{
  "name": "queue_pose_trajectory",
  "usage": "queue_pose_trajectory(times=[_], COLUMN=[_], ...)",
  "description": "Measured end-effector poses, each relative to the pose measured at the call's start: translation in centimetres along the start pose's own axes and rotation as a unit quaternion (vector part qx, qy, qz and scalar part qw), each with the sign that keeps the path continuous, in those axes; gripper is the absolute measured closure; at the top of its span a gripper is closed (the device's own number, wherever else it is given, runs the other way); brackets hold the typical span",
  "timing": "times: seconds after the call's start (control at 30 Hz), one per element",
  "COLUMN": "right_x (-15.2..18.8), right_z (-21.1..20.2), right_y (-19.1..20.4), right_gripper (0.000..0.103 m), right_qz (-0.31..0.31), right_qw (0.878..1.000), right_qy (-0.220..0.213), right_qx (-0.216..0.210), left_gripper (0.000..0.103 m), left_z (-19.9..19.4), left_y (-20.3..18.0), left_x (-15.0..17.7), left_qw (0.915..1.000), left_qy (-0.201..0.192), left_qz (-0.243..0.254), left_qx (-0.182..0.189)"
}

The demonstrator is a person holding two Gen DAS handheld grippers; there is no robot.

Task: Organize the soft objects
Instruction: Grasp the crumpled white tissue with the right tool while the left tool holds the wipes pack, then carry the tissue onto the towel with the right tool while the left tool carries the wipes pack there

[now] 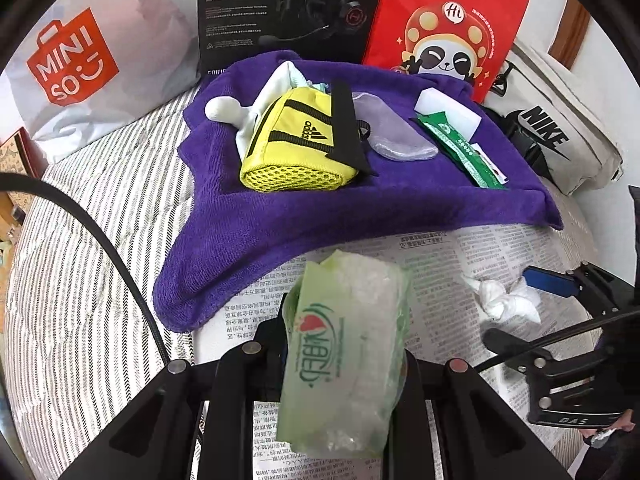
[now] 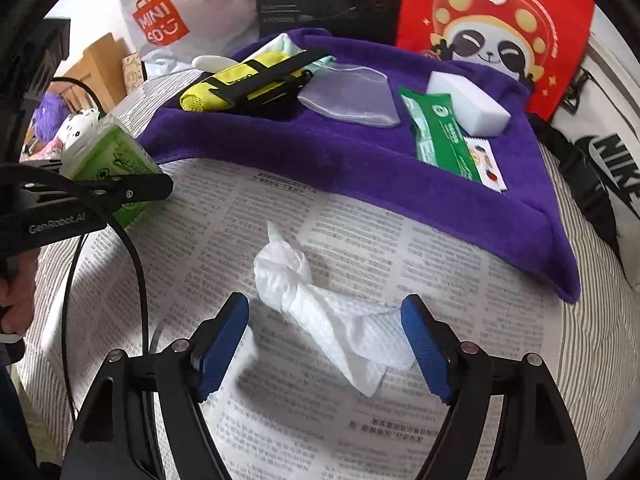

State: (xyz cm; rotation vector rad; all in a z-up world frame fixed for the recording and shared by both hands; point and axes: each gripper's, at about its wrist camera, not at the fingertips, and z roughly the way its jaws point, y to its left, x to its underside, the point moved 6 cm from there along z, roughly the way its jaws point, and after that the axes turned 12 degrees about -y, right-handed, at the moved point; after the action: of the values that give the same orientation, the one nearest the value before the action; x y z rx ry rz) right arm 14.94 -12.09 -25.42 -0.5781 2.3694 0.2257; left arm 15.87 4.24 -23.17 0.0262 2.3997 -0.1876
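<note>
My left gripper [image 1: 344, 360] is shut on a green tissue pack [image 1: 344, 356] and holds it above the newspaper [image 1: 448, 264]; the pack also shows in the right wrist view [image 2: 108, 160]. My right gripper [image 2: 324, 340] is open, its blue pads [image 2: 222, 344] either side of a knotted white tissue [image 2: 320, 304] lying on the newspaper [image 2: 280, 400]; the tissue also shows in the left wrist view [image 1: 504, 300]. A purple towel [image 1: 280, 216] holds a yellow pouch [image 1: 296, 144], a clear soft pad [image 1: 392, 128], a white sponge [image 1: 448, 108] and a green packet [image 1: 460, 148].
Behind the towel stand a white Miniso bag [image 1: 92, 64], a black box [image 1: 280, 12] and a red panda bag [image 1: 448, 28]. A Nike bag [image 1: 560, 132] lies at the right. A black cable [image 1: 100, 240] crosses the striped bedding [image 1: 80, 320].
</note>
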Motion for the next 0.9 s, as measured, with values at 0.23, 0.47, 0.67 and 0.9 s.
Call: queue_pose_trajectory(times=[0.23,0.47,0.67,0.9], right_x=[-0.3,-0.3,0.2,0.9], right_z=[0.3,-0.1,-1.3,-3.5], right_y=[0.4,0.5,-1.0,-2.7], right_gripper=[0.034,0.071,0.081,0.081], right_qz=[-0.007,-0.009,0.023,0.041], right_qw=[1.000,1.000,1.000,0.999], right_qy=[0.000,0.003,0.007,0.003], right_qx=[0.001,0.002,0.009,0.031], left_gripper=[0.083,0.083,0.083,0.083], left_z=[0.1,0.5,0.4,-0.2], left_y=[-0.2,-0.4,-0.7,-1.9], left_x=[0.0,0.2,0.1,-0.4], left_qw=[1.0000,0.9999,0.9998,0.9996], left_qy=[0.002,0.007,0.008,0.003], left_qz=[0.002,0.002,0.007,0.017], left_qx=[0.007,0.011,0.015,0.023])
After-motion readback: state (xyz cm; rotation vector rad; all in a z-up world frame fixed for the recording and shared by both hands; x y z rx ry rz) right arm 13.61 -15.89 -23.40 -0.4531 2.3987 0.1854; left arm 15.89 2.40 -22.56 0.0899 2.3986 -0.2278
